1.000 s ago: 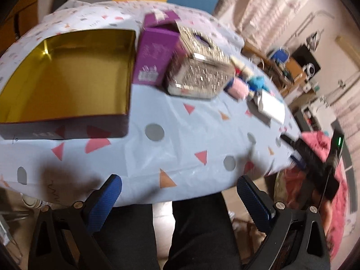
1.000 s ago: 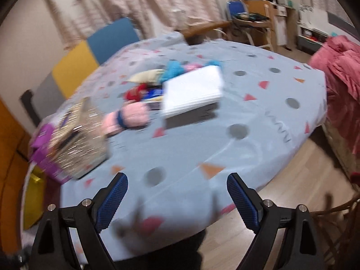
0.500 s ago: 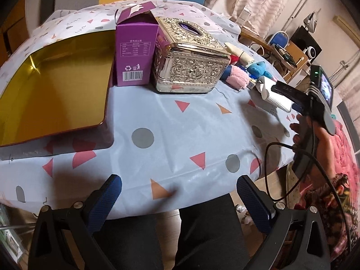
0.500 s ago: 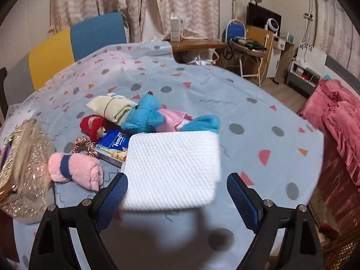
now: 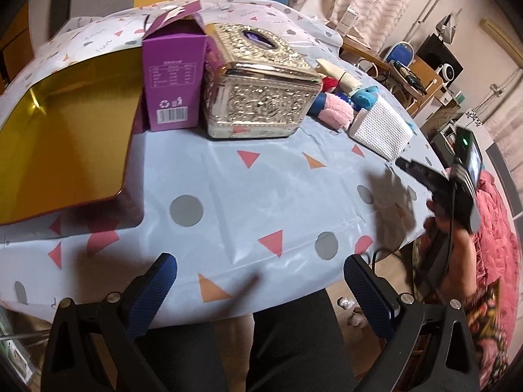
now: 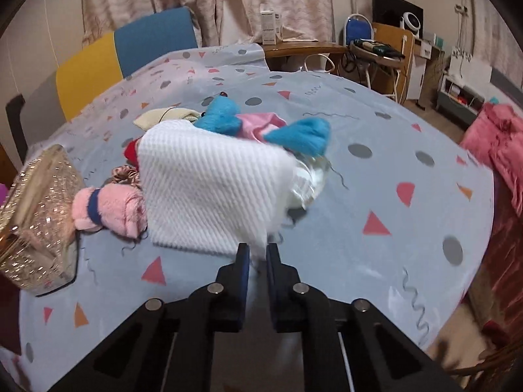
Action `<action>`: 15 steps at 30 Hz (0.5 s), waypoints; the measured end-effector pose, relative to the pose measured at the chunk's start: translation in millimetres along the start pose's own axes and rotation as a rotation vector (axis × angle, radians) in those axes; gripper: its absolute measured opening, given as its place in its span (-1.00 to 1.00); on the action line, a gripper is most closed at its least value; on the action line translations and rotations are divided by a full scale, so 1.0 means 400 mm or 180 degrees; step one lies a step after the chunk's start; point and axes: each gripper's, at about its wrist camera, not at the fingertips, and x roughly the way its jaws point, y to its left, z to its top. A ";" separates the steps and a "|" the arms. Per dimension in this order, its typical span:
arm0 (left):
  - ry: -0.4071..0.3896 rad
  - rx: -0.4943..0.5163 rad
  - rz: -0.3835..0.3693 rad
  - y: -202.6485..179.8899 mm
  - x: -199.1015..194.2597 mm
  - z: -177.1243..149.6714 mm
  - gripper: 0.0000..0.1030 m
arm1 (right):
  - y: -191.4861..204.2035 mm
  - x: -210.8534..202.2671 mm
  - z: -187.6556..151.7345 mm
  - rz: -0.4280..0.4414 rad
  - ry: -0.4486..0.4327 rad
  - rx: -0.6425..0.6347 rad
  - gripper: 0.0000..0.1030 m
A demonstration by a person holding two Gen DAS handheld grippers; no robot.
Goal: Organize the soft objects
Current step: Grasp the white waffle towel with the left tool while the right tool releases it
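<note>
A white waffle cloth (image 6: 209,189) lies on the patterned table, its near corner lifted. My right gripper (image 6: 258,251) has its jaws closing on that corner, and the pads pinch it. Behind the cloth sit a blue plush toy (image 6: 222,116), a pink rolled towel (image 6: 111,209), a cream rolled cloth (image 6: 157,117) and a scrunchie (image 6: 126,174). My left gripper (image 5: 260,289) hangs open over the table's near edge, holding nothing. In the left wrist view the white cloth (image 5: 380,129) is at the right, with the right gripper just below it.
A gold tin tray (image 5: 65,137) stands open at the left. A purple carton (image 5: 173,91) and an ornate silver tissue box (image 5: 261,98) stand between the tray and the soft things. Pink bedding (image 6: 500,143) lies beyond the table's right edge.
My right gripper came closer to the white cloth and went from wide open to shut on its near corner, which now lifts off the table. The left gripper drifted a little.
</note>
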 end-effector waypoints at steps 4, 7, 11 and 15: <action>-0.0010 0.0046 -0.0003 -0.031 0.017 0.029 1.00 | -0.025 -0.033 -0.030 0.0227 -0.0005 0.0070 -0.86; -0.0060 0.0138 -0.0010 -0.081 0.034 0.065 1.00 | -0.043 -0.045 -0.037 0.0371 0.0031 0.0144 -0.61; -0.0218 0.0390 -0.0141 -0.178 0.065 0.132 1.00 | -0.067 -0.052 -0.027 0.0273 -0.0043 0.0128 -0.59; -0.0383 0.0707 -0.0286 -0.289 0.123 0.205 1.00 | -0.109 -0.058 -0.032 0.0257 -0.0064 0.0317 -0.51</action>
